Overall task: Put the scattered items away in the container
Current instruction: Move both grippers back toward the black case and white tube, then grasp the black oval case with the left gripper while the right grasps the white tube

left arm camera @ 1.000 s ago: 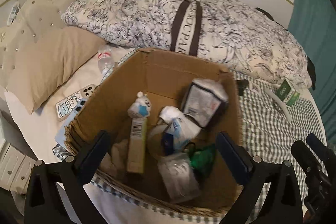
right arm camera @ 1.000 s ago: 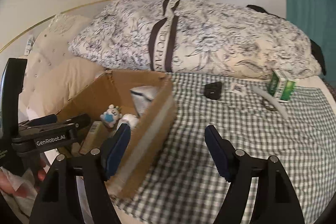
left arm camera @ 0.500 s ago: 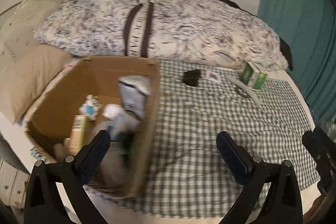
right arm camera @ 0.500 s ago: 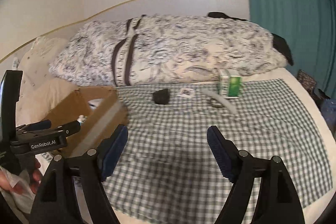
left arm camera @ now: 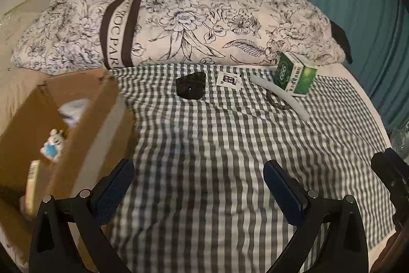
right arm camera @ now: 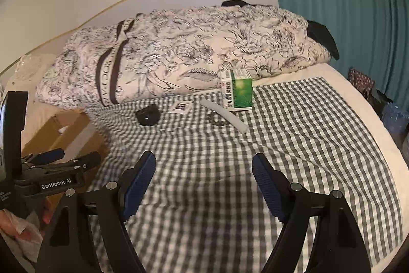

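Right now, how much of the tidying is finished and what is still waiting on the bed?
Done: the cardboard box already holds several items, including a small toy figure. In hand: nothing; the left gripper and right gripper are both open and empty. Left on the checked cloth: a black object, a small sachet, a white tube, a bead bracelet and a green box.

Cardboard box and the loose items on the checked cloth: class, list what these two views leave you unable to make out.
- Box contents, left wrist view: blurred, partly hidden by its near wall; only a small figurine reads.
- Box, right wrist view: the left gripper covers most of it.
- Card print: too small.
- Dark beads beside the white tube: too small to identify.
- Black object: identity unclear.
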A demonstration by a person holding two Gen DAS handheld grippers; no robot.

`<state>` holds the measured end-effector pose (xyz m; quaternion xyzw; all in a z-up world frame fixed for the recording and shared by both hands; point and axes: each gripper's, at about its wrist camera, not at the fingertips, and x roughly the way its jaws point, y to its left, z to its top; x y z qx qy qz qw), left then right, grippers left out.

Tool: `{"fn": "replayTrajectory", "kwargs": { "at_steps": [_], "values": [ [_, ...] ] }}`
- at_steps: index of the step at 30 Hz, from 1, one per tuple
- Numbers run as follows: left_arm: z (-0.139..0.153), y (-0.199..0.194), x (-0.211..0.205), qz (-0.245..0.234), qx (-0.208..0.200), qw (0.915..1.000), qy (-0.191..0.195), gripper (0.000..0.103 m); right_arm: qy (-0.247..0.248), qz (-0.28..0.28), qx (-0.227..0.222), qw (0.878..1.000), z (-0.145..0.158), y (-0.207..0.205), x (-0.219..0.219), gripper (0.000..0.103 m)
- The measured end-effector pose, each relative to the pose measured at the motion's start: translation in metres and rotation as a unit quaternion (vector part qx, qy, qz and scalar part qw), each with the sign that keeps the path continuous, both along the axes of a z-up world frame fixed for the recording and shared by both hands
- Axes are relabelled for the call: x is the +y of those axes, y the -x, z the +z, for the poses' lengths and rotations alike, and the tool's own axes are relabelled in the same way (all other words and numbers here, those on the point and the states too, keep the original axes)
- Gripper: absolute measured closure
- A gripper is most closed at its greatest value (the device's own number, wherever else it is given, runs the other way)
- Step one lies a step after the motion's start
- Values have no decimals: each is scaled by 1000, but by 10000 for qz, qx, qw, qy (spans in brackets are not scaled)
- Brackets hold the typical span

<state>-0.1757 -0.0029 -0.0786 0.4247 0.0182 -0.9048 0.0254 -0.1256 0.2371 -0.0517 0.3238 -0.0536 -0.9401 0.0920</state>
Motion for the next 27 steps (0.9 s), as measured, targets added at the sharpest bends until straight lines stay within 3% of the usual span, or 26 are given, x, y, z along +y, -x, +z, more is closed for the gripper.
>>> {"fn": "replayTrajectory", "kwargs": {
  "at_steps": [6,12,17,23,27],
  "values": [
    [-31,62,2,169,196,9995,-184,0,-123,73,-181,9997,-27,66,15,25],
    [-76,118,-2,341,25,9994,43,0,-250,221,-273,9991,-58,126,18,25],
    [-106,151,-18,514,-13,9987,-62,0,-392,231,-468,9979,-90,163,14,25],
    [-122,184,-34,670,67,9977,25,0,-741,249,-708,9944,-125,205,7,34],
    [-131,201,-41,662,11,9978,-75,0,-607,149,-751,9952,-135,228,7,40]
  ]
}}
